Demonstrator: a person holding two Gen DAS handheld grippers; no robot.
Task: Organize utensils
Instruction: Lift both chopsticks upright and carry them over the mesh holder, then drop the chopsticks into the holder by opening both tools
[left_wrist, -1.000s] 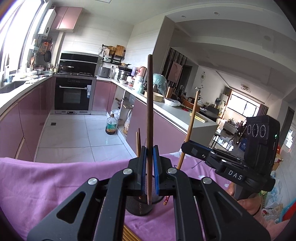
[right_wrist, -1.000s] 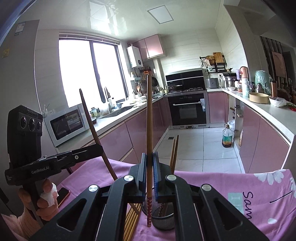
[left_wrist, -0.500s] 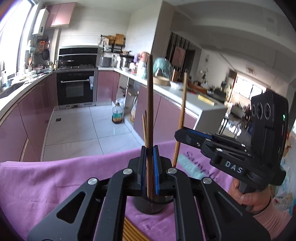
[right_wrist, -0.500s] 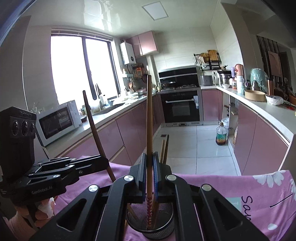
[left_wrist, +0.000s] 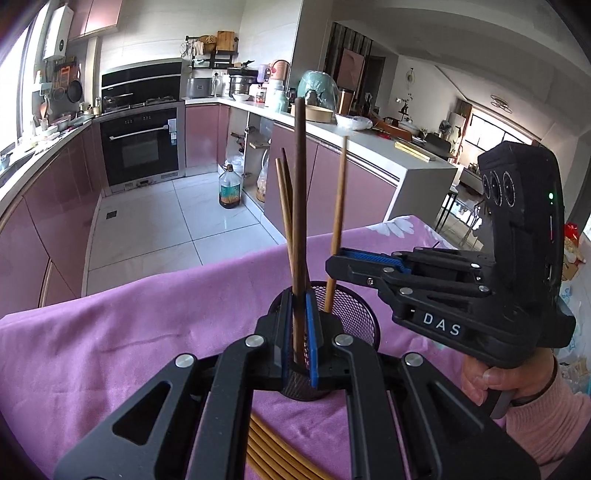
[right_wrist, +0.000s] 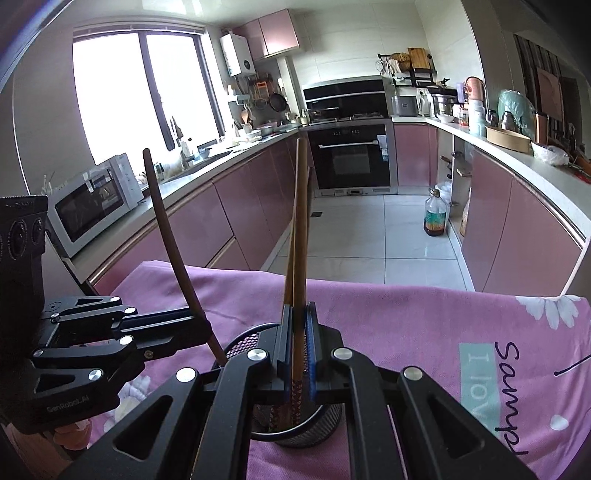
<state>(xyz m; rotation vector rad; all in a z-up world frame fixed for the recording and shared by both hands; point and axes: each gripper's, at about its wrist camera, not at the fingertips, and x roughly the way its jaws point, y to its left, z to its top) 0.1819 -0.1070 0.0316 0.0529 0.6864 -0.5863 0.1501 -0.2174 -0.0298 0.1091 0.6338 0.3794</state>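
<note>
The left tongs (left_wrist: 298, 334) are closed to a narrow slit on a dark brown wooden chopstick (left_wrist: 299, 206), held upright with its lower end inside the black wire-mesh cup (left_wrist: 356, 314) on the purple-cloth-covered counter (left_wrist: 129, 332). The right tongs (right_wrist: 298, 354) pinch a lighter brown chopstick (right_wrist: 301, 236) just as tightly, its patterned lower end dipping into the same cup beside others already standing there. More light wooden chopsticks (left_wrist: 273, 450) lie on the cloth near the cup.
</note>
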